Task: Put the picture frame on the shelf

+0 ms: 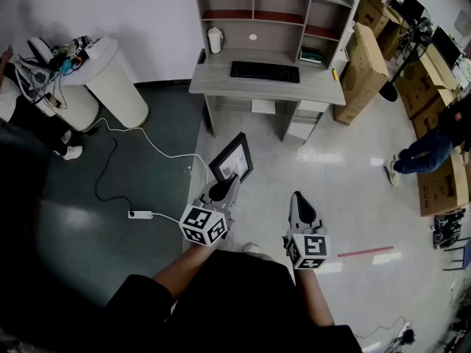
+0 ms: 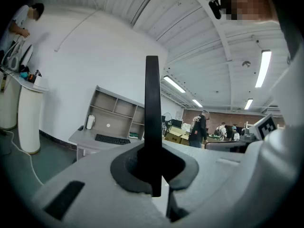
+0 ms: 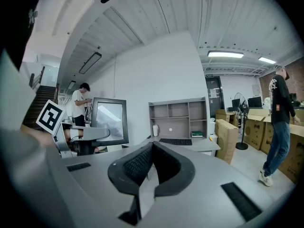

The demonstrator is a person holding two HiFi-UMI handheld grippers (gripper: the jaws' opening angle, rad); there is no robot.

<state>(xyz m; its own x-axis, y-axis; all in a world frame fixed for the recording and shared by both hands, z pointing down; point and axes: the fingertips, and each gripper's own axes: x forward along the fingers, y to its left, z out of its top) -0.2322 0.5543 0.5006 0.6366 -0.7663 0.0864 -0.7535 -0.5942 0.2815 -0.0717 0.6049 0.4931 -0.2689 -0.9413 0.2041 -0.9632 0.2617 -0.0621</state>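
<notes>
The picture frame [image 1: 232, 161], black-rimmed with a pale picture, is held up over the floor in front of the desk, with my left gripper [image 1: 223, 188] shut on its lower edge. In the left gripper view the frame [image 2: 152, 118] shows edge-on as a dark upright bar pinched between the jaws of the left gripper [image 2: 153, 175]. My right gripper [image 1: 297, 200] hovers to the right of it, shut with nothing in it. In the right gripper view, the right gripper [image 3: 151, 146] has the frame [image 3: 110, 121] to its left. The grey shelf unit [image 1: 274, 7] stands on the desk ahead.
A keyboard [image 1: 265, 71] and a white container [image 1: 214, 40] sit on the desk [image 1: 221, 81]. Cardboard boxes [image 1: 365, 63] stand to its right, and a person [image 1: 427, 150] farther right. A white cable and power strip [image 1: 140, 214] lie on the floor at the left, near white cylinders [image 1: 114, 81].
</notes>
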